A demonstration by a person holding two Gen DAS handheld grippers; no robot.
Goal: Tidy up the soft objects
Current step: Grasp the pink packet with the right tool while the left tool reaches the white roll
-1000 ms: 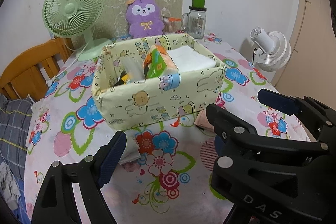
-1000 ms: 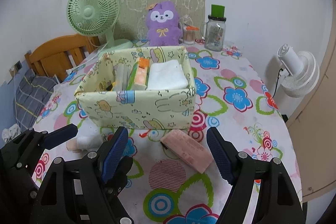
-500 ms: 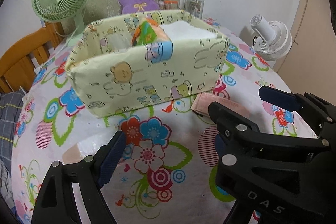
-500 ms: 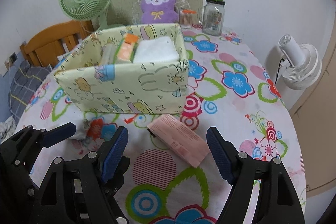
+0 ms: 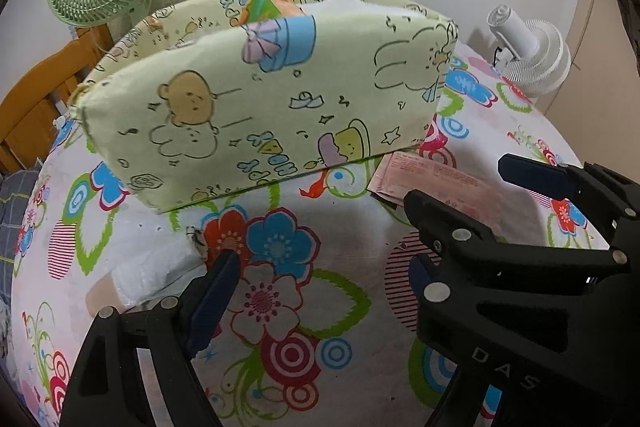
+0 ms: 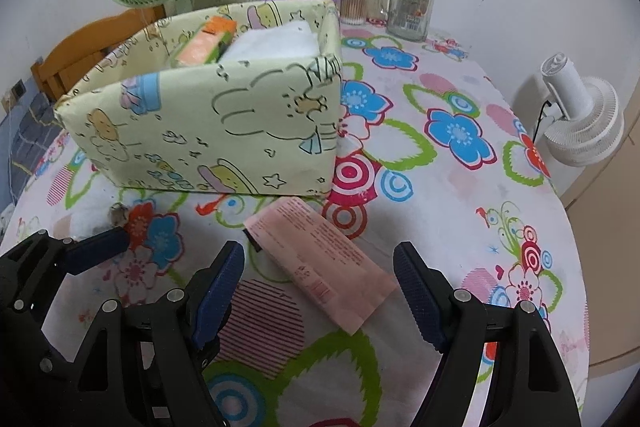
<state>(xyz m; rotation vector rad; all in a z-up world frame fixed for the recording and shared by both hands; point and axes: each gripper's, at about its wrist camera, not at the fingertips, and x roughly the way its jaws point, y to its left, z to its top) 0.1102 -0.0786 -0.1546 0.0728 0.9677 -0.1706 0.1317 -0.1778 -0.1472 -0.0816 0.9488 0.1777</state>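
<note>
On the flowered worktop [image 6: 460,235] a pink soft pack [image 6: 320,259] lies flat just in front of the cartoon-print fabric box [image 6: 224,123], which already holds a white folded stack and an orange packet. The right gripper [image 6: 320,291] hovers over the near end of the pack with its fingers spread wide and nothing between them. The left gripper [image 5: 320,267] is likewise released and empty, next to a white crinkly packet [image 5: 156,275] at the left of the box. The pink pack looks light, limp and a little slick, so I would take it across its narrow width near the middle, where it should sag least. The white packet seems squashy too; a gentle squeeze on its bulk should do.
</note>
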